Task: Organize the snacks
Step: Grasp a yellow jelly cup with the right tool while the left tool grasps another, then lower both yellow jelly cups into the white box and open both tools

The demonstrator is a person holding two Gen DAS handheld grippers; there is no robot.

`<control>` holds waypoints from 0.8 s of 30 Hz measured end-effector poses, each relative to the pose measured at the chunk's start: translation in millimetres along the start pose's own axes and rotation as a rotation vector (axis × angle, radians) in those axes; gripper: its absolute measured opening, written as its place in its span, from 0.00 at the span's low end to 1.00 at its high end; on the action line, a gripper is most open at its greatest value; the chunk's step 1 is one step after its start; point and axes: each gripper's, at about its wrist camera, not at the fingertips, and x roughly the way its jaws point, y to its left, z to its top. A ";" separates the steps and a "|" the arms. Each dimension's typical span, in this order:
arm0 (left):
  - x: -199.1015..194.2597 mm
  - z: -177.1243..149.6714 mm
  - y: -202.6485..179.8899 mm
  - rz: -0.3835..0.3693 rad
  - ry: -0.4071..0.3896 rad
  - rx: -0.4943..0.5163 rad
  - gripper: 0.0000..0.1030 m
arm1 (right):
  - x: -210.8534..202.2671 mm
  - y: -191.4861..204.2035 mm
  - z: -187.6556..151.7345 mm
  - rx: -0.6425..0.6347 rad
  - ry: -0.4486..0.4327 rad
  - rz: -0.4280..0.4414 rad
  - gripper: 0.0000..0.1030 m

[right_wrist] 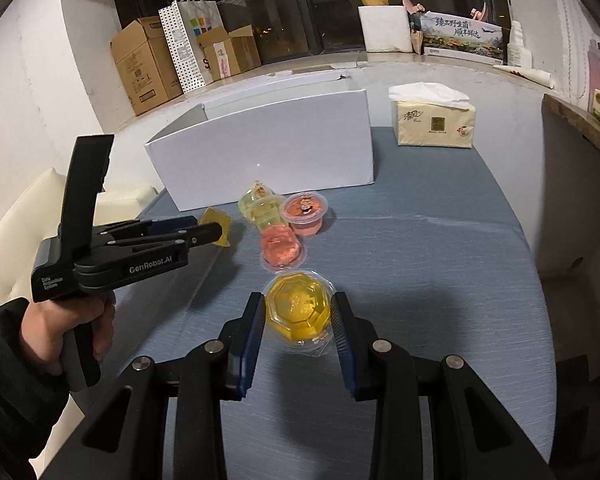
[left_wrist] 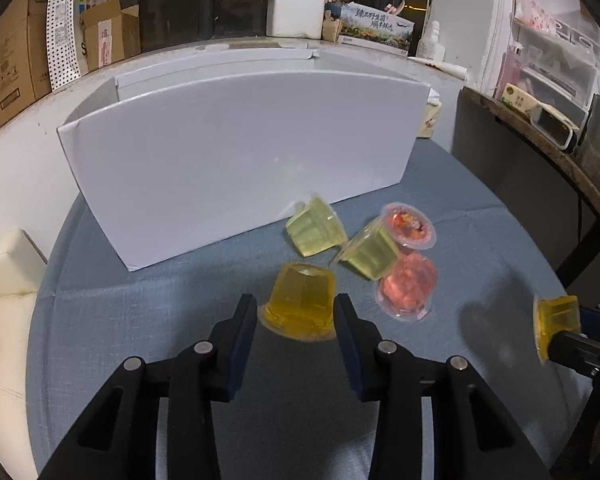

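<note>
An upside-down yellow jelly cup (left_wrist: 300,300) sits low over the blue-grey cloth between the pads of my left gripper (left_wrist: 296,309), which is shut on it. The right wrist view shows that gripper (right_wrist: 216,232) from the side, with the cup (right_wrist: 220,220) at its tips. My right gripper (right_wrist: 298,312) is shut on a second yellow jelly cup (right_wrist: 300,308), bottom toward the camera. This cup (left_wrist: 558,320) hangs above the cloth at the far right of the left wrist view. Loose ahead lie two pale green cups (left_wrist: 316,226) (left_wrist: 370,250) and two pink cups (left_wrist: 410,224) (left_wrist: 410,284).
An open white box (left_wrist: 236,140) stands just behind the loose cups, its near wall facing me. A tissue pack (right_wrist: 434,120) sits to the right of the box. A cream cushion (right_wrist: 40,216) borders the table on the left and a dark shelf (left_wrist: 540,148) on the right.
</note>
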 end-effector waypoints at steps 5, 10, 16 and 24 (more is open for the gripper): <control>14.7 1.0 2.0 0.008 0.045 -0.026 0.43 | -2.8 4.2 -0.2 -0.006 -0.004 0.004 0.35; 15.0 1.4 -0.5 0.002 0.022 -0.013 0.39 | -4.6 -0.5 -0.6 -0.001 -0.004 -0.002 0.34; 10.8 -1.9 -3.4 0.007 0.007 0.012 0.37 | 1.1 -1.8 -3.1 0.000 0.004 0.000 0.33; -14.3 -1.2 0.2 -0.019 -0.040 0.000 0.37 | -0.5 0.6 -3.9 0.002 -0.015 0.010 0.33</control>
